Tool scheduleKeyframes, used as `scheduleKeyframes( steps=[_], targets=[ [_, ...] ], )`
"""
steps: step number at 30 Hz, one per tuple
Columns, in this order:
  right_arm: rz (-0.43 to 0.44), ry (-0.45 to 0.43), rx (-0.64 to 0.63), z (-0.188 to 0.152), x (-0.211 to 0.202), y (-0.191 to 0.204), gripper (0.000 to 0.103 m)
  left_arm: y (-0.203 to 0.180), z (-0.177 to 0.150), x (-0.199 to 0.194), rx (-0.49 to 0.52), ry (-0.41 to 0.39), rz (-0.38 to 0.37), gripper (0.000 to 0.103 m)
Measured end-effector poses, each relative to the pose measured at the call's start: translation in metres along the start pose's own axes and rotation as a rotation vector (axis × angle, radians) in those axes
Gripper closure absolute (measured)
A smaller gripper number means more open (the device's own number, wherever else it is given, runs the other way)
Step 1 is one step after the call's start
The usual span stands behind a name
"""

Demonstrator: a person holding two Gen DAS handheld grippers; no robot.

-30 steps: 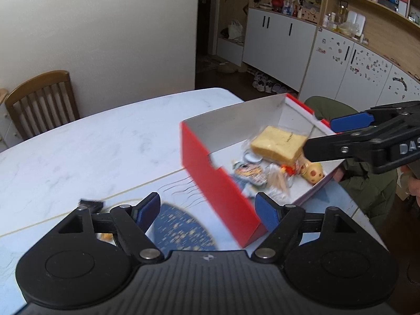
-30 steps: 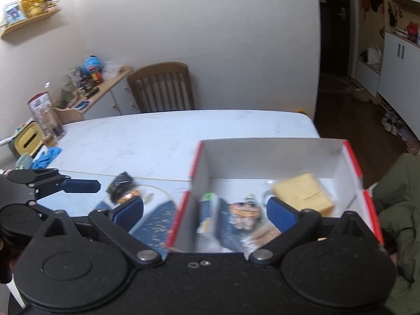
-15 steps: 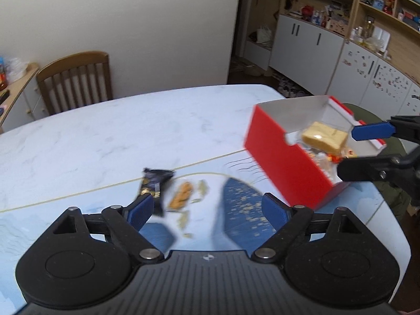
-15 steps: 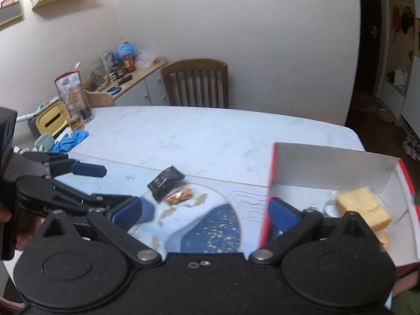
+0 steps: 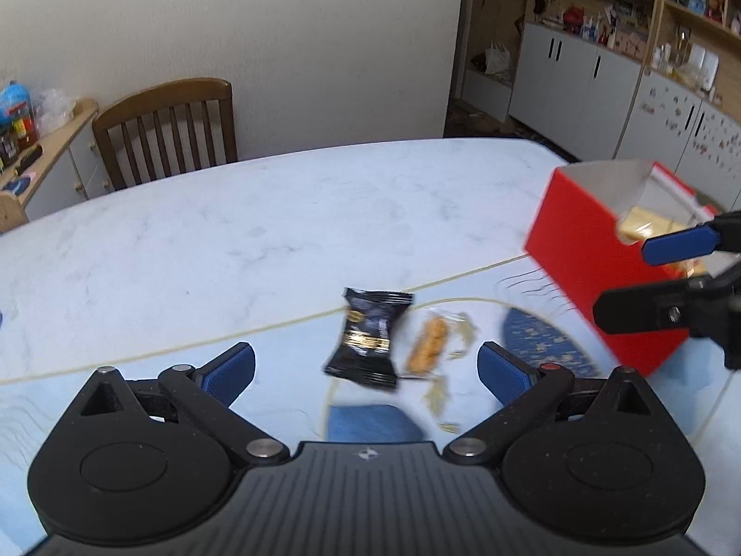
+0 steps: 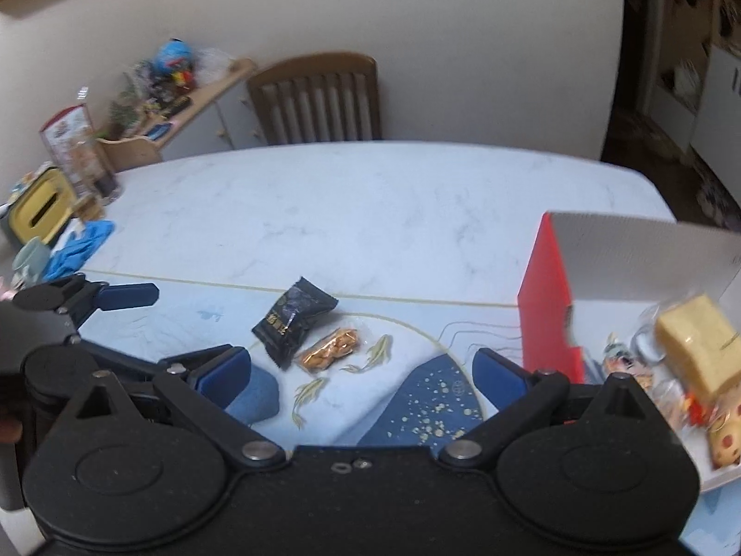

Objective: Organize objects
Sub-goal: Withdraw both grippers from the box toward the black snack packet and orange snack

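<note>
While both claws spread empty, only the right wrist view shows blue gloves [image 6: 78,248].

Red box [image 6: 544,319] white inside, black gold-printed packet [image 6: 292,320], white marbled table [image 6: 370,213], blue-padded jaws

Black packet [image 6: 292,323] touching clear-wrapped orange snack [image 6: 329,350]; open red box [image 6: 546,306] apart.

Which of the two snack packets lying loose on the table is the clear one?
The clear packet showing orange-brown snack inside, on the side toward the red box. The black packet beside it is opaque with gold print.
</note>
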State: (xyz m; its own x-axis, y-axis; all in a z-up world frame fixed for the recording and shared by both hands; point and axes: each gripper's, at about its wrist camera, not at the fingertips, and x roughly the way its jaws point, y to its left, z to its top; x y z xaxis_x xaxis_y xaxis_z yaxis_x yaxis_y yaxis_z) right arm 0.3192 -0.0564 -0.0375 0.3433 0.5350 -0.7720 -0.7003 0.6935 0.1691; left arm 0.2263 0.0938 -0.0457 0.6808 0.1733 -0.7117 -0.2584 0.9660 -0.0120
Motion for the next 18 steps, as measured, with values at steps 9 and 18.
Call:
scheduleKeyframes(
  steps=[9, 18],
  targets=[
    [-0.07, 0.09, 0.064, 0.012, 0.055, 0.006, 0.002, 0.002, -0.002, 0.048, 0.1, 0.003, 0.035, 0.0],
    [-0.096, 0.156, 0.145, 0.019, 0.093, 0.001, 0.005, 0.014, -0.002, 0.083, 0.062, 0.045, 0.043, 0.0]
  ],
)
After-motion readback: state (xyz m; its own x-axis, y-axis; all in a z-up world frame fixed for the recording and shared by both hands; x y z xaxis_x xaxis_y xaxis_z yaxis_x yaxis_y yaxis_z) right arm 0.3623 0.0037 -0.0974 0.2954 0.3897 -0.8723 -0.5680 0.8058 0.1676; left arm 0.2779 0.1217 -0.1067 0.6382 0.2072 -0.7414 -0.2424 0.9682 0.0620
